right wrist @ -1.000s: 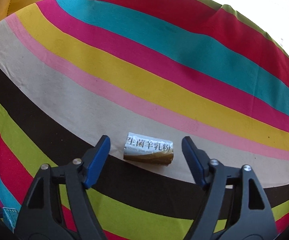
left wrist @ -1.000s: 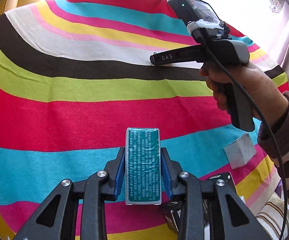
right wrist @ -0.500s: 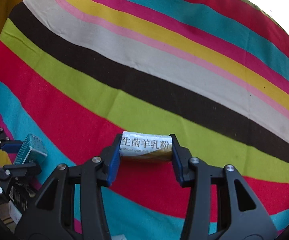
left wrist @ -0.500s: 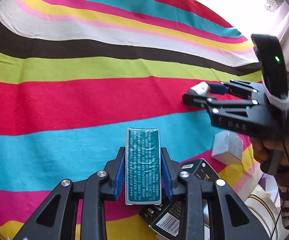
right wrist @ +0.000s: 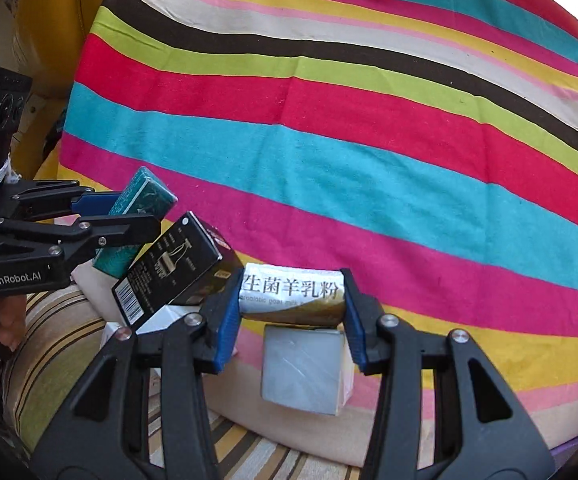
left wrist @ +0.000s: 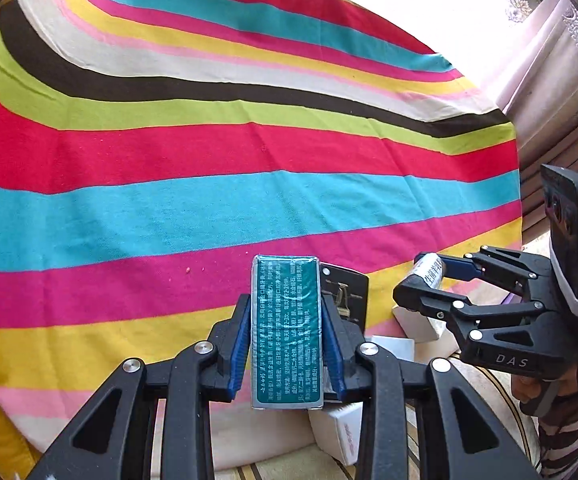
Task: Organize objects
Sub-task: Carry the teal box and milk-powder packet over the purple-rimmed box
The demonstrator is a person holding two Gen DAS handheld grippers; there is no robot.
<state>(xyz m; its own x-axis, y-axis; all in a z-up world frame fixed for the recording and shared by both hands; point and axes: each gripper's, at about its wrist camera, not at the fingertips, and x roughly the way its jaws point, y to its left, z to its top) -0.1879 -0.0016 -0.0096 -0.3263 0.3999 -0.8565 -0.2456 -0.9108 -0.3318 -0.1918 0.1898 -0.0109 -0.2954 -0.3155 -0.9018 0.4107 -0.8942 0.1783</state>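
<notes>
Now both hands carry small packs above the near edge of the broad striped multicolour cloth [left wrist: 249, 152].

Left hand-held gripper [left wrist: 285, 344] is clamped on an upright teal printed carton [left wrist: 285, 332] at six o'clock; right hand-held gripper [right wrist: 292, 312] is clamped on a silver-and-gold foil sachet [right wrist: 293, 294] lying crosswise, just above a silvery cube box [right wrist: 303, 368], with a black cardboard box [right wrist: 177, 268] at nine o'clock.

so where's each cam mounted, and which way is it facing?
Left wrist: on the left hand-held gripper, looking down along its fingers at the teal box it grips and the striped cloth; own fingers show.
Right wrist: on the right hand-held gripper, aimed down at the gripped sachet; own fingers show.
Shared: each sees the other gripper, the cloth, the black box.
</notes>
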